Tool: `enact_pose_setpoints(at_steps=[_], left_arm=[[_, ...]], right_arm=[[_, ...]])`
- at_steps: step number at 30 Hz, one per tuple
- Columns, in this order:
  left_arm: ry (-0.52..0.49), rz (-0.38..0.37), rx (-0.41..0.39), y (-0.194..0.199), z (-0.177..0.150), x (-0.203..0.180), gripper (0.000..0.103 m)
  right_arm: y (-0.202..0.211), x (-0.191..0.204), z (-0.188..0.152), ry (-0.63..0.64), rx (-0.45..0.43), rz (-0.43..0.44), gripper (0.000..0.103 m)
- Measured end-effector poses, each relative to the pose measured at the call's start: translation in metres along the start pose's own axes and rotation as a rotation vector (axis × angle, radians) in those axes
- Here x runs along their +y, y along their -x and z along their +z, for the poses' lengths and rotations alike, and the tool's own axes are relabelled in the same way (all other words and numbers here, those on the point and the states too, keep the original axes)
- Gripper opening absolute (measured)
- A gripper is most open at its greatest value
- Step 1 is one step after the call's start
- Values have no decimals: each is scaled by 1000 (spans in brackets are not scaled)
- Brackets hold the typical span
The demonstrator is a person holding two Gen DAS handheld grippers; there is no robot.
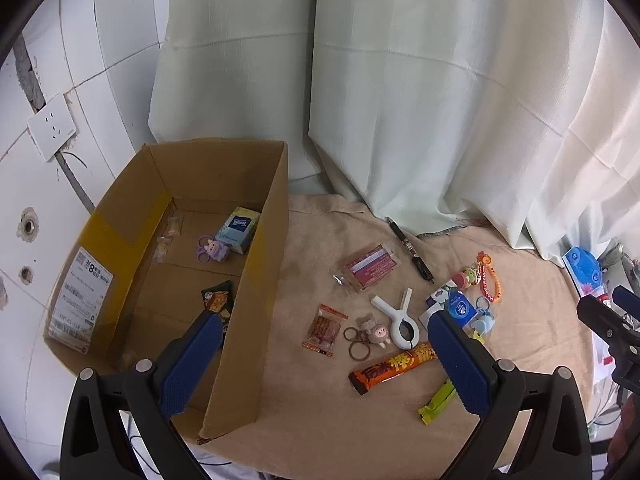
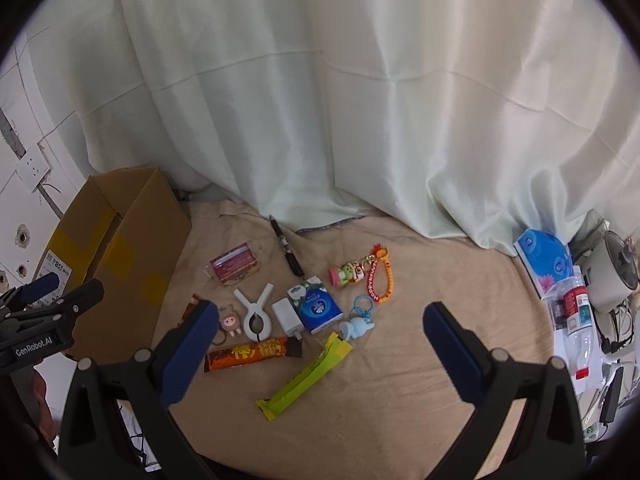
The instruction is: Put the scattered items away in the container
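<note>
An open cardboard box stands at the left of the beige cloth. Inside lie a tissue pack, a purple pig keychain and a dark snack packet. Scattered on the cloth are an orange candy bar, a green bar, a white clip, a pink pig keychain, a red packet, a black pen and a blue tissue pack. My left gripper is open above the box's right wall. My right gripper is open over the green bar.
A pale curtain hangs behind the cloth. A tiled wall with a socket is at the left. A white charger, a blue bunny keychain and an orange beaded keychain also lie there. Bottles and a fan crowd the right edge.
</note>
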State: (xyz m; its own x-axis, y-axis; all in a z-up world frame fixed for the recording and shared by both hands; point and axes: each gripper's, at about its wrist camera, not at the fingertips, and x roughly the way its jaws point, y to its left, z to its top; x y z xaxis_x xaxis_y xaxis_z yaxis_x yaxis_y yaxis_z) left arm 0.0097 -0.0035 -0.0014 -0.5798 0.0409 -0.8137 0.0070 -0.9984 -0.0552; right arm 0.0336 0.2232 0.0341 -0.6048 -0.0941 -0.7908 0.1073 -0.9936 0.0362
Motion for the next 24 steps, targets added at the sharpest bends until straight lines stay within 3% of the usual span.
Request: enact_pose_setpoints(at_steps=[10, 24], left_arm=[[-25, 10, -4, 1, -1, -5, 103], [-50, -54, 7, -13, -8, -23, 103]], right_arm=[[0, 2, -1, 4, -4, 6, 103], [-12, -6, -14, 56, 20, -40, 103]])
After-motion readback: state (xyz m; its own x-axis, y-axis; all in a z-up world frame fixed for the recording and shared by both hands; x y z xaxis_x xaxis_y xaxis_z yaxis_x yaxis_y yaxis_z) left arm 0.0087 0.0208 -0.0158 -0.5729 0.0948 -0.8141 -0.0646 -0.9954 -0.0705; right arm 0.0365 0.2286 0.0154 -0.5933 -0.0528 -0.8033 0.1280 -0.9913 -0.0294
